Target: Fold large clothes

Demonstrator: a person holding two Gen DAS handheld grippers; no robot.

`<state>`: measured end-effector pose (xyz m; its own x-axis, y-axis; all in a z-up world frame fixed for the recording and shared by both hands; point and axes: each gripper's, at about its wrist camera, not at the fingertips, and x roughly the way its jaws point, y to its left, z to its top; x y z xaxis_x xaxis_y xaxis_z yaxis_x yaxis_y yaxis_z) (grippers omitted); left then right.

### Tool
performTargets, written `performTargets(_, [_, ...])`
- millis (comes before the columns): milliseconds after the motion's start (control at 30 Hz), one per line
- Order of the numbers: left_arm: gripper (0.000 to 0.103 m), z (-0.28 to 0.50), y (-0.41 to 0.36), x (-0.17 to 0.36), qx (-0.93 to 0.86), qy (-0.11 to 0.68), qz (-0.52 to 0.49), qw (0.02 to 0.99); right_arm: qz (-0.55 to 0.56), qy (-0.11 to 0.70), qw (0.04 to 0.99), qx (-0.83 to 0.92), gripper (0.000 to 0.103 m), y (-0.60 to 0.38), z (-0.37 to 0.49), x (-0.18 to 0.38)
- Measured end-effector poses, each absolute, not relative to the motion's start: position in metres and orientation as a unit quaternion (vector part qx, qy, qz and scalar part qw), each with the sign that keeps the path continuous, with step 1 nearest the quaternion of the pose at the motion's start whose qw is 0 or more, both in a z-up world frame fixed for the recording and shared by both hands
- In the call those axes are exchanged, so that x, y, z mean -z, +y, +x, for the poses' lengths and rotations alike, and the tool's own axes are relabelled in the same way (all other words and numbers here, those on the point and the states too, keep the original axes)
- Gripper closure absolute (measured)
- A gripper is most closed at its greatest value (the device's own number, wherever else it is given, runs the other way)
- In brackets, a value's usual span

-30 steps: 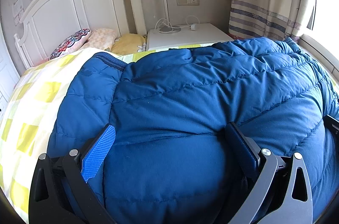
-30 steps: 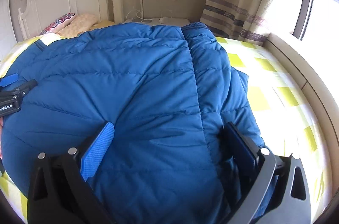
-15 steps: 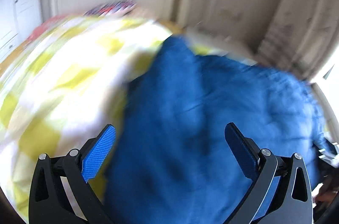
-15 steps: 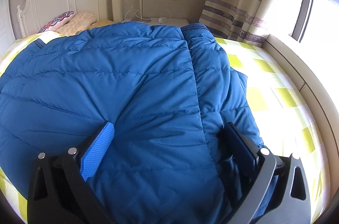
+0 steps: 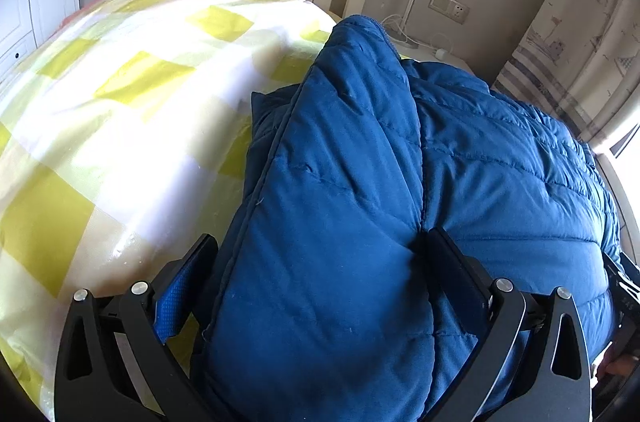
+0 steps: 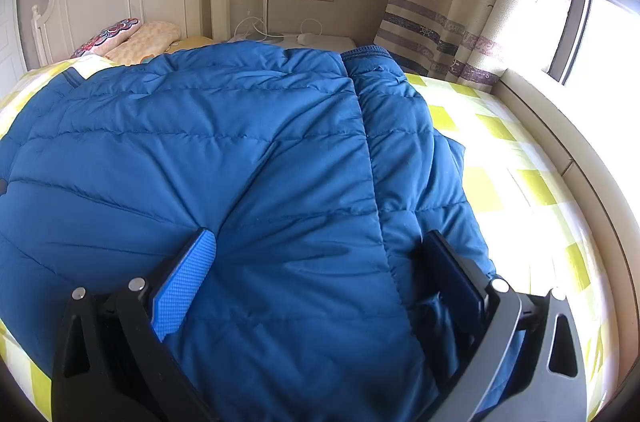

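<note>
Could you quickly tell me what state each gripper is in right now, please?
Left gripper: open, its fingers astride a folded-over part of the puffy blue quilted down jacket.
Right gripper: open, fingers spread over the jacket, not clamped.

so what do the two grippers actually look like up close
Both match: the left gripper and right gripper have black angular finger frames with triangular cut-outs and silver round fasteners, and the fingers carry bright blue textured pads. No cables show.
</note>
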<state>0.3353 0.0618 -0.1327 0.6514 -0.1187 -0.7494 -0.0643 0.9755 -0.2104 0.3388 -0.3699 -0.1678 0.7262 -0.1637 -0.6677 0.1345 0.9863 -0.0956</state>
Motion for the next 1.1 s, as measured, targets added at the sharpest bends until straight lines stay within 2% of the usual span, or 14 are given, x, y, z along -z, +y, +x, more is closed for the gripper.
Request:
performTargets(200, [0.004,0.335,0.072,0.122,0.025,0.443,-0.117,0.889,0.028,0.385,0.922,0.012,0.003,-0.395,0.331,0.153])
performTargets(300, [0.005,0.323,0.081,0.108,0.037,0.420,-0.117,0.899,0.086,0.370,0.925,0.023,0.002,-0.438,0.305,0.143])
performTargets(500, [0.004,0.321,0.101,0.131,0.065,0.432,-0.152,0.886,0.215,0.400,0.890,-0.036,0.002,-0.489,0.279,0.177])
performTargets(900, [0.004,0.328,0.089,0.132,0.052,0.443,-0.134,0.885,0.209,0.387,0.896,-0.058,0.002,-0.478,0.278,0.179])
performTargets(933, [0.004,0.329,0.087,0.132,0.050,0.443,-0.130,0.886,0.205,0.389,0.896,-0.054,0.004,-0.478,0.280,0.178])
performTargets(967, [0.004,0.330,0.085,0.132,0.049,0.443,-0.129,0.886,0.201,0.390,0.897,-0.050,0.016,-0.475,0.280,0.177])
performTargets(1000, [0.004,0.329,0.085,0.132,0.049,0.443,-0.130,0.886,0.208,0.388,0.896,-0.056,0.021,-0.474,0.279,0.177])
performTargets(1067, [0.026,0.325,0.081,0.130,0.069,0.436,-0.134,0.887,0.217,0.379,0.898,-0.057,0.033,-0.476,0.276,0.177])
performTargets(1100, [0.030,0.323,0.081,0.129,0.073,0.434,-0.140,0.887,0.221,0.373,0.899,-0.055,0.036,-0.478,0.273,0.177])
